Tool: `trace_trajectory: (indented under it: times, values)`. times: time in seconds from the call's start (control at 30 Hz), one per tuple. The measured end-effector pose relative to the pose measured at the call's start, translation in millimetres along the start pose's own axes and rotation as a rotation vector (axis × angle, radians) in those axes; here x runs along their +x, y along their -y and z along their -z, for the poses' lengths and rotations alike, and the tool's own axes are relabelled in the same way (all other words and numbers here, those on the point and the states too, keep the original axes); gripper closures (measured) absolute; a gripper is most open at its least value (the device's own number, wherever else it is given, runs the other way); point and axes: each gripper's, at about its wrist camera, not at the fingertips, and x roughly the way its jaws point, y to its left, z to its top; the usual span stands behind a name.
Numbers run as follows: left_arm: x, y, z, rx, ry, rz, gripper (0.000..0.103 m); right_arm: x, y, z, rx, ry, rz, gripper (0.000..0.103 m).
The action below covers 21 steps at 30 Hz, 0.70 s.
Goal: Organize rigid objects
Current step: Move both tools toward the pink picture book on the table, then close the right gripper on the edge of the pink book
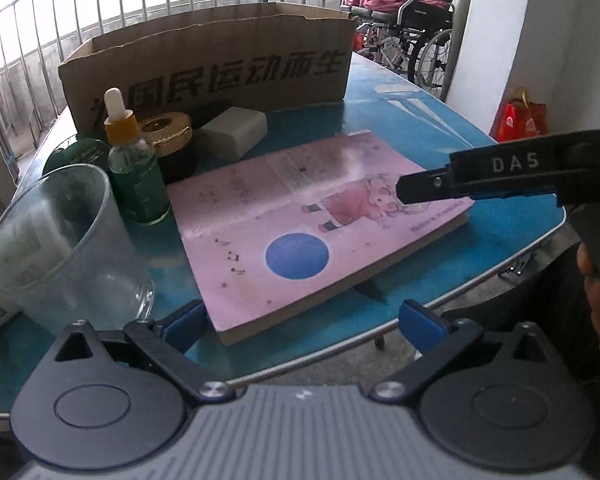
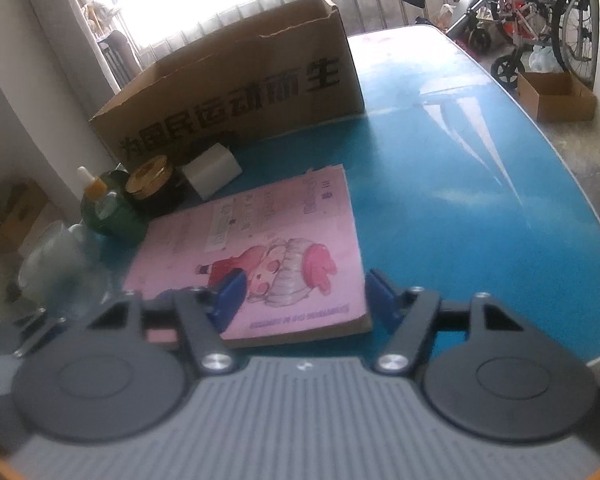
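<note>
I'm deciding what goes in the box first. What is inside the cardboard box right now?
The cardboard box stands open at the top, but both views show only its outer walls and rim. Its front wall covers the inside, so whether it holds anything cannot be told.

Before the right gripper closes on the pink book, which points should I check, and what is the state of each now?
1. Right gripper jaws stand apart: ok.
2. Pink book corner lies between the jaws: ok.
3. Pads pressing the book: cannot tell.
4. Left gripper open, holding nothing: ok.
5. Dropper bottle and glass cup stand close beside the book's left edge: not ok.
6. Cardboard box open at the top: ok.
</note>
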Motion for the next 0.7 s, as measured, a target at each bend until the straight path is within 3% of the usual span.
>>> trace_trajectory:
  times: [0.2, 0.43, 0.6, 0.7]
  values:
    - [3.1, 3.5, -2.3, 0.012, -0.008, -0.011, 0.000, 3.0, 15.5, -5.9, 0.056, 0.003, 0.028, 0.062]
    - [0.5, 5.2, -3.0, -0.002, -0.014, 0.025, 0.000, 1.9, 12.3, -4.3, 0.002, -0.015, 0.041, 0.067]
    - [-9.3, 23.6, 1.4, 0.073, -0.001, 0.107, 0.000, -1.2, 19.1, -5.9, -0.022, -0.013, 0.070, 0.068]
    - [-12.3, 38.6, 4.3, 0.134, -0.019, 0.265, 0.001, 0.2, 26.5, -10.1, -0.057, -0.018, 0.067, 0.068]
